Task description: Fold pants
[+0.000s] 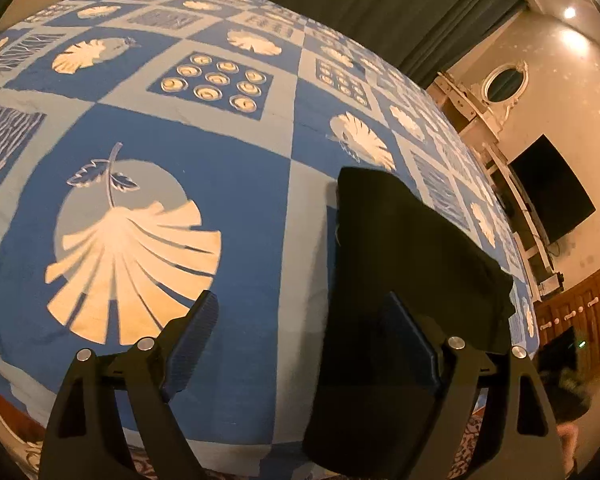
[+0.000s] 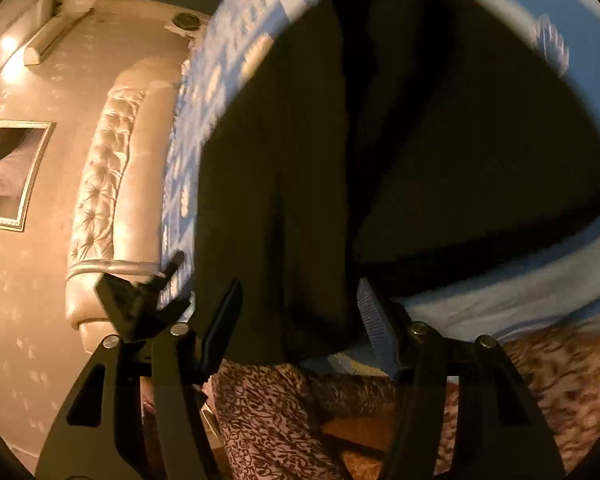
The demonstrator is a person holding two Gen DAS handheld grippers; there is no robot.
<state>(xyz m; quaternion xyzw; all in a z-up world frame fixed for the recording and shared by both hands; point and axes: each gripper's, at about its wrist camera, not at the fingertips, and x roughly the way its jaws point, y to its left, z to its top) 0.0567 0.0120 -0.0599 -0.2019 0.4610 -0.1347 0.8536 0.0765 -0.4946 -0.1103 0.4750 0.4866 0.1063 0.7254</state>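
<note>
Black pants [image 1: 412, 264] lie folded on the blue patterned bedspread [image 1: 220, 184], near the bed's front right edge. My left gripper [image 1: 300, 328] is open above the bedspread; its right finger [image 1: 412, 340] is over the pants, its left finger over bare cloth. In the blurred right wrist view the pants [image 2: 400, 140] fill the middle, hanging over the bed edge. My right gripper [image 2: 300, 312] is open, with its fingers either side of the pants' lower edge, not closed on them.
A tufted headboard [image 2: 108, 184] and a framed picture [image 2: 8, 172] are on the wall at left. A dark TV [image 1: 552, 188], a dresser with an oval mirror [image 1: 504, 84] and a wooden cabinet [image 1: 580, 312] stand at right. Patterned carpet [image 2: 268, 420] lies below the bed.
</note>
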